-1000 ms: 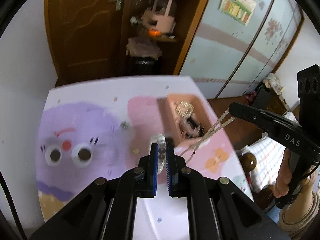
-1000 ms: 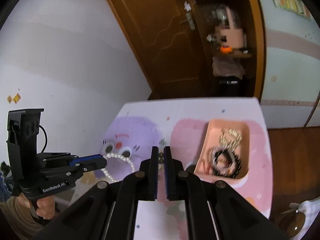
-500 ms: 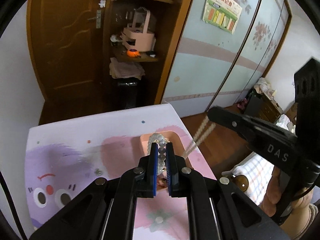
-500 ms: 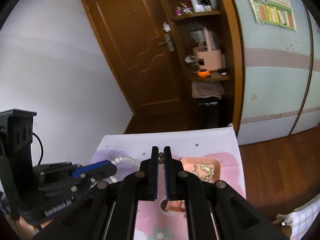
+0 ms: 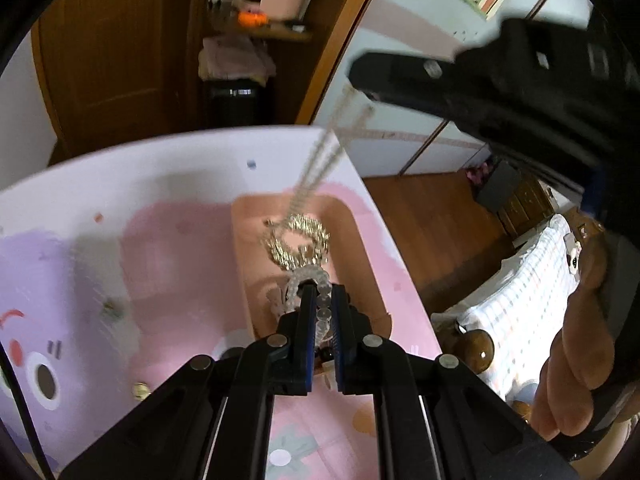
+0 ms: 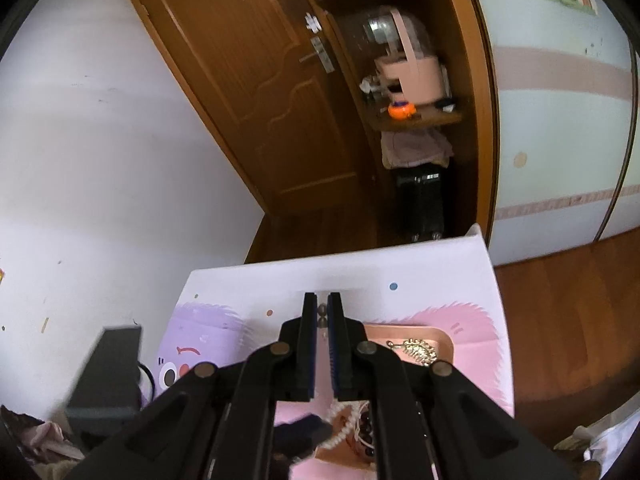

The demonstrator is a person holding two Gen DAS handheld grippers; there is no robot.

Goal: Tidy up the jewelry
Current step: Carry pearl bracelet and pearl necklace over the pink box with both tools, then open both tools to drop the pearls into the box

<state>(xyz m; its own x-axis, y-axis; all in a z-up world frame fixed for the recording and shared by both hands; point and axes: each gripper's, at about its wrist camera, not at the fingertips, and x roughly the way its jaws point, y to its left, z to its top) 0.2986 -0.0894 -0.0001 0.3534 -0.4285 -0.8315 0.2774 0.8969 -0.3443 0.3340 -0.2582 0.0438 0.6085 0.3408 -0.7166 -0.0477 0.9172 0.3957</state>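
1. My left gripper (image 5: 320, 300) is clamped on one pearl bracelet (image 5: 316, 280), its beads pinched between the blue pads. It sits low over the near end of the pink tray (image 5: 248, 264).
2. My right gripper (image 6: 322, 312) is closed on one pale chain necklace (image 5: 324, 160); a small link shows between its tips. From the left wrist view it enters at 1 o'clock, above the tray, and the two chain strands hang blurred toward the tray's far end.
3. Count in the tray: one gold piece (image 5: 298, 240) at the far end and dark beads (image 6: 366, 430) at the near end; further items there I cannot separate.
4. Count on the table mat (image 5: 172, 240) outside the tray: two small pieces, one (image 5: 110, 308) at 9 o'clock of the left gripper, one (image 5: 140, 390) at 8 o'clock.
5. Edges: the tray lies just beside the mat's right edge, with wooden floor (image 5: 432, 216) beyond. Open mat lies to the left of the tray.
6. Pose: the person's right hand (image 5: 576, 352) grips the right gripper's handle at 3 o'clock in the left wrist view.
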